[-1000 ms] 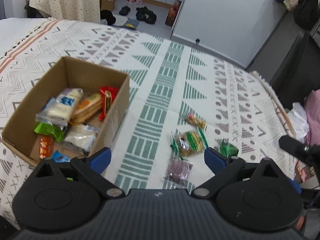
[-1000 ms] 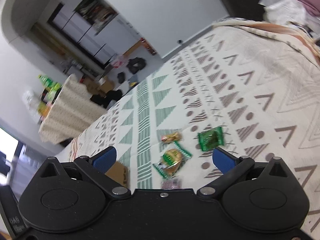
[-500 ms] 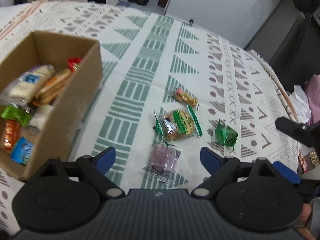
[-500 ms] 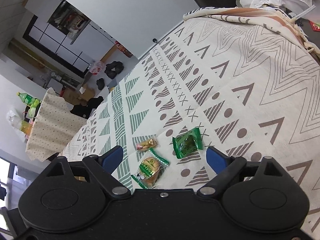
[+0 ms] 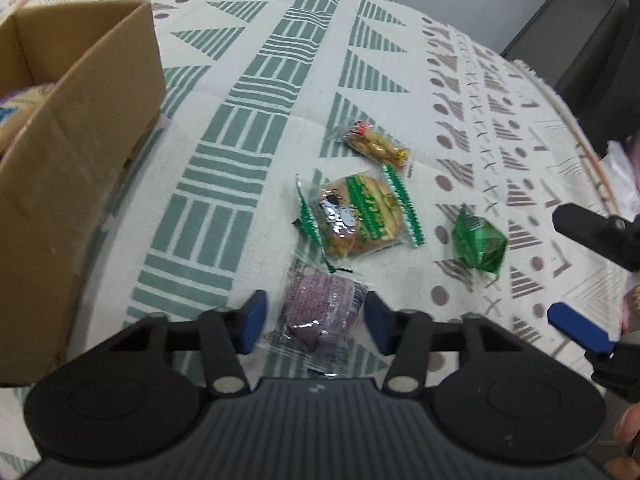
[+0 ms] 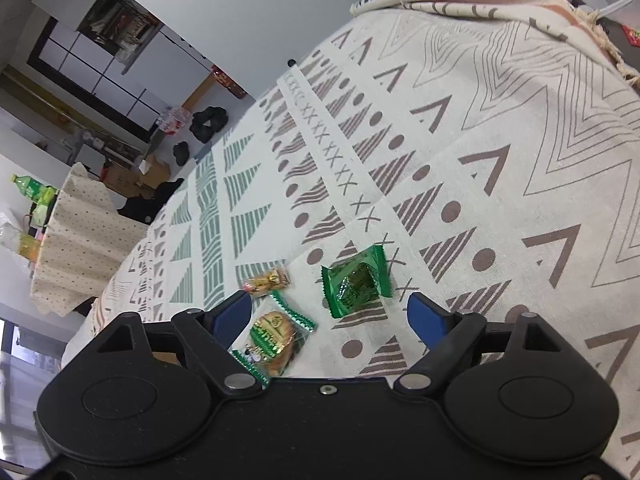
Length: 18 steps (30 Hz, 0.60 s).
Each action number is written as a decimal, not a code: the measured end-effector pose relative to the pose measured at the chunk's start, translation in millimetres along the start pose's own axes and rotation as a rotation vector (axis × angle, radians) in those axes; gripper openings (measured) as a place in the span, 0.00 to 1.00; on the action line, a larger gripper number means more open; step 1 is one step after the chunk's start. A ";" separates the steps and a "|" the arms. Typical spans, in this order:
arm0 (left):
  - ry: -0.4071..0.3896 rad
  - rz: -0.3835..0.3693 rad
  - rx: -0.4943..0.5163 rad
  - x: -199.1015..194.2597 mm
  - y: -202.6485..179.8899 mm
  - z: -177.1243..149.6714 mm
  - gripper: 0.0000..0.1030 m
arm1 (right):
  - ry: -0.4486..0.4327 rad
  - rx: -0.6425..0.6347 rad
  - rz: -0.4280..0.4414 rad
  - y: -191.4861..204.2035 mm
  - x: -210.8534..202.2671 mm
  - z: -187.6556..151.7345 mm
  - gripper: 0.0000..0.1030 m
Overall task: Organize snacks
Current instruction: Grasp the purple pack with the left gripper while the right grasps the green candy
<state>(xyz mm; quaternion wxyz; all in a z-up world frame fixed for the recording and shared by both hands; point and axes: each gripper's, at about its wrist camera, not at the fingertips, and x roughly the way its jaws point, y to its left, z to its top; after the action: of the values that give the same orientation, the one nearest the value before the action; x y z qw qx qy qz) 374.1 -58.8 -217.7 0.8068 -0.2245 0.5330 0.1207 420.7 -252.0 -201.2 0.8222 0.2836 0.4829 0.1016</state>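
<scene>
A purple cake in a clear wrapper lies on the patterned cloth between the blue pads of my left gripper. Its jaws are closing around the cake, and a small gap still shows at the left pad. Beyond it lie a green-striped cake packet, a small orange snack packet and a green foil packet. My right gripper is wide, its jaws closing slightly, with the green foil packet just ahead of its tips. The striped packet sits beside its left finger.
An open cardboard box holding snacks stands at the left on the cloth. The right gripper's fingers show at the right edge of the left wrist view. Dark furniture borders the bed on the right; a draped table stands farther off.
My left gripper came down over the purple cake and its jaws narrowed sharply around it. The right gripper dropped closer to the green foil packet and narrowed a little.
</scene>
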 end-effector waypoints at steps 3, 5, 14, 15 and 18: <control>0.021 -0.005 -0.020 -1.7 -1.3 3.7 0.33 | -0.004 -0.009 -0.021 1.5 12.0 0.0 0.82; 0.033 -0.019 -0.043 -2.7 0.9 4.8 0.33 | 0.003 -0.030 -0.046 4.1 22.8 -0.3 0.82; 0.036 -0.052 -0.123 -3.9 26.4 14.0 0.33 | -0.014 -0.080 -0.144 5.9 62.4 2.3 0.82; 0.035 -0.055 -0.126 -4.2 29.6 16.0 0.33 | -0.020 -0.082 -0.148 5.9 65.5 2.4 0.82; 0.025 -0.054 -0.116 -6.6 34.1 20.4 0.33 | -0.035 -0.112 -0.140 8.4 69.3 -1.7 0.76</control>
<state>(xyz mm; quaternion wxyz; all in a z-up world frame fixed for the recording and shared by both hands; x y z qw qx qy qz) 373.1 -18.8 -212.9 0.7885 -0.2867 0.5291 0.1270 455.7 -214.0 -248.1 0.8501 0.2047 0.4808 0.0659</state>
